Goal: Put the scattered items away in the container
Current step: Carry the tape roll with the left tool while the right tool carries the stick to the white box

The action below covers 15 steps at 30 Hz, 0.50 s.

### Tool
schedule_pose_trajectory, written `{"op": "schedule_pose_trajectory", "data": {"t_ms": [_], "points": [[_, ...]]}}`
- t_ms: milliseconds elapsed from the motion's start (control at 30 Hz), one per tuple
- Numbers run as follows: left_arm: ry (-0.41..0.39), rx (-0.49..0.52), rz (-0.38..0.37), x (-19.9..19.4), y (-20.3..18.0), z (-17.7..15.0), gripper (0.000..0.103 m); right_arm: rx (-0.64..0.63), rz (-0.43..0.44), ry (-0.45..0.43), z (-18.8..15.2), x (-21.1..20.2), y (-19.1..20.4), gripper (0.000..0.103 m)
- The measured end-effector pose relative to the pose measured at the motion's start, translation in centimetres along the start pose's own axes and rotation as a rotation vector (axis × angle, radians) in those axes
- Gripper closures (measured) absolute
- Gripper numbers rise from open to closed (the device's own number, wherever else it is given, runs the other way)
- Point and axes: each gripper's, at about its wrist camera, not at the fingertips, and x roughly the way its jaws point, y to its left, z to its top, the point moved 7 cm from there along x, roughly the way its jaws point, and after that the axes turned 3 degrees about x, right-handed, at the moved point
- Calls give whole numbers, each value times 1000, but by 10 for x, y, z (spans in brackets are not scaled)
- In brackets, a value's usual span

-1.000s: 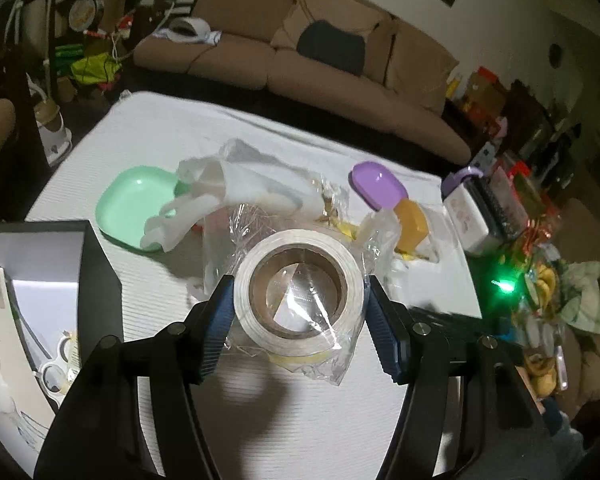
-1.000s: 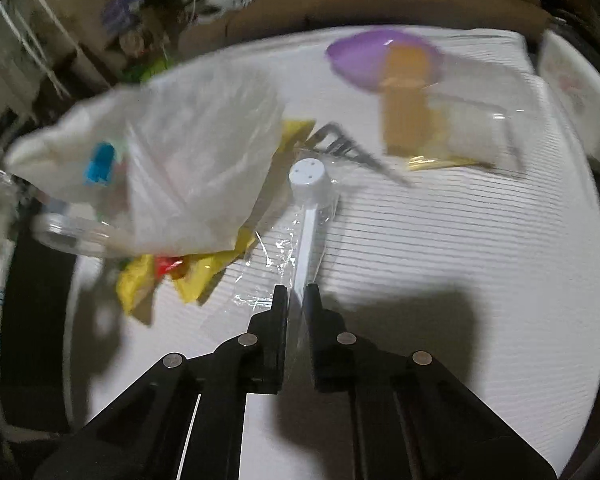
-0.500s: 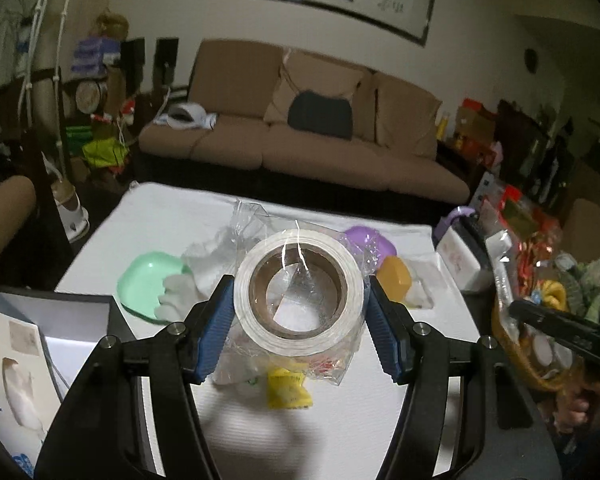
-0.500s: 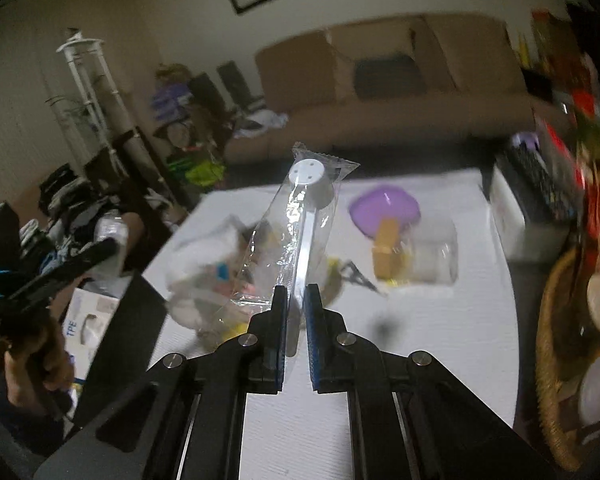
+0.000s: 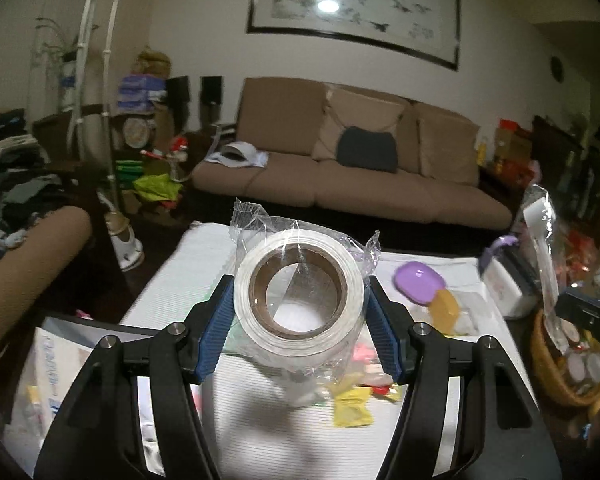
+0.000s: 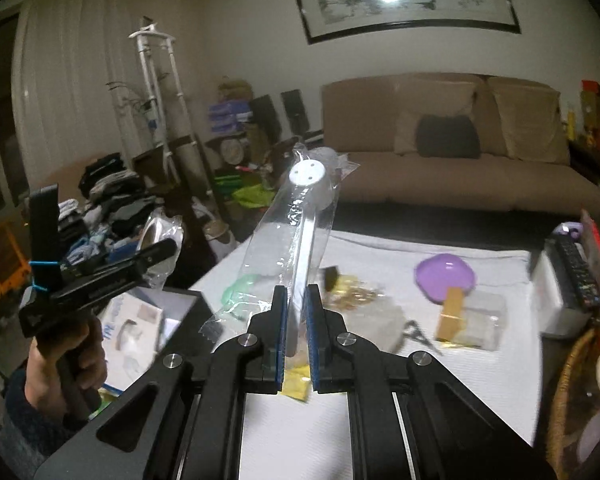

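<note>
Clear-wrapped tape roll [image 5: 298, 292], clamped between blue pads of left gripper [image 5: 299, 322], core axis toward camera, lifted above white table [image 5: 480, 340]. Wrapped white long-handled utensil [image 6: 306, 216], pinched at handle by near-closed right gripper [image 6: 295, 336], long axis pointing up and away. Open box [image 5: 56, 364], presumably the container, low at near left: closest to left hand. Purple dish [image 6: 446, 276], yellow packets [image 5: 352, 410] remaining on table.
</note>
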Motion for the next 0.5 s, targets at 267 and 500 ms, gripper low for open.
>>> {"op": "schedule_pose_trajectory", "data": {"t_ms": [267,500], "points": [[21,-56,213,-16,90,-4,44,-36,84,20,3,47,68,95],[47,-116,342,-32,161,-13,44,-71,210,70,-7,95,140,95]]}}
